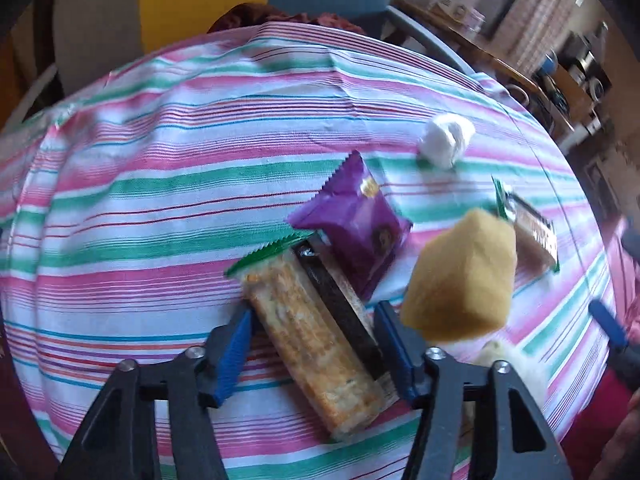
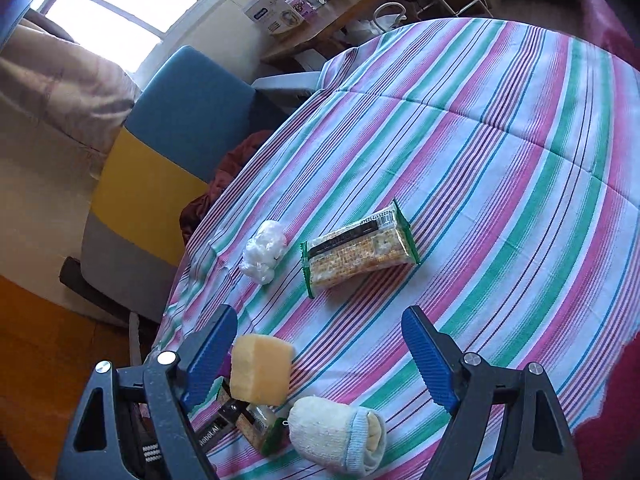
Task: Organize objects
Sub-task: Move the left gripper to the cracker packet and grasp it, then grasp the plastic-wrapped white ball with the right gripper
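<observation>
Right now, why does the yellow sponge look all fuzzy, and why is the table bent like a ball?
Left wrist view: the yellow sponge is smeared by motion blur and the striped tablecloth is soft too. Right wrist view: sharper, but the window glares white. Both views: the fisheye lens bulges the flat table.

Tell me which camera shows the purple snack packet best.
The left wrist view: the purple snack packet lies whole in mid-frame, beyond the cracker pack between the left gripper's fingers. The right wrist view shows only a purple sliver behind a finger.
</observation>
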Motion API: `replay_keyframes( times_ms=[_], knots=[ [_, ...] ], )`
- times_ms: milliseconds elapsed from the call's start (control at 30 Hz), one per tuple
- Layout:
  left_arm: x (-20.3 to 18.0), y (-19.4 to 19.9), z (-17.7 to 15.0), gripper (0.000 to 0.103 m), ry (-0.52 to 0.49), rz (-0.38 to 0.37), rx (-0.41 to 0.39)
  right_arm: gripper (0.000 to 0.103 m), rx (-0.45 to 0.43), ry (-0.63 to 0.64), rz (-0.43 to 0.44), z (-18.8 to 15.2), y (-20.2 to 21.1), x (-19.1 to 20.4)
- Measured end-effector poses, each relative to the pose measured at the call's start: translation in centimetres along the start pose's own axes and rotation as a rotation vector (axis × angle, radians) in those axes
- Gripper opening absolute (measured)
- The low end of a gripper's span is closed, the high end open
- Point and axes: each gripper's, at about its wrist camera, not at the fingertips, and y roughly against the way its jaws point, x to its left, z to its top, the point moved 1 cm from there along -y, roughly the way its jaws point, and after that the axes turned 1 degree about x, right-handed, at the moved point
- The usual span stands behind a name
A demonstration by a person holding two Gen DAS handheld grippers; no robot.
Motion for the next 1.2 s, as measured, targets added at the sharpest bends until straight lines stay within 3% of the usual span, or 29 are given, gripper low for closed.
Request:
replay_keyframes(
  times_ms=[133, 267, 533, 900, 1200],
  knots=[
    [1.9, 1.2, -1.6, 0.043, -0.024, -0.049, 0.005, 0.085, -0.003, -0.001, -0.004, 0.0, 0.1, 0.0],
    [3.3, 2.7, -4.5, 0.044, -0.086, -0.067, -0.037, 0.085, 0.005, -0.01, -0.02, 0.1, -0.1, -0.3],
    [6.3, 5.4, -9.6, 0.043, -0.117, -0.098, -0.066, 0.085, 0.075, 0.046, -0.055, -0.6, -1.7, 0.4],
    [7.5, 5.5, -10.7, 0.043, -0.102, -0.152, -0.105, 0.08, 0.136, 0.192, -0.077, -1.6, -2.9, 3.9],
    [8.1, 5.3, -10.8, 0.043, -0.087, -0.199, -0.134, 0.075, 0.144, 0.283, -0.113, 2.4, -8.6, 10.1]
  ],
)
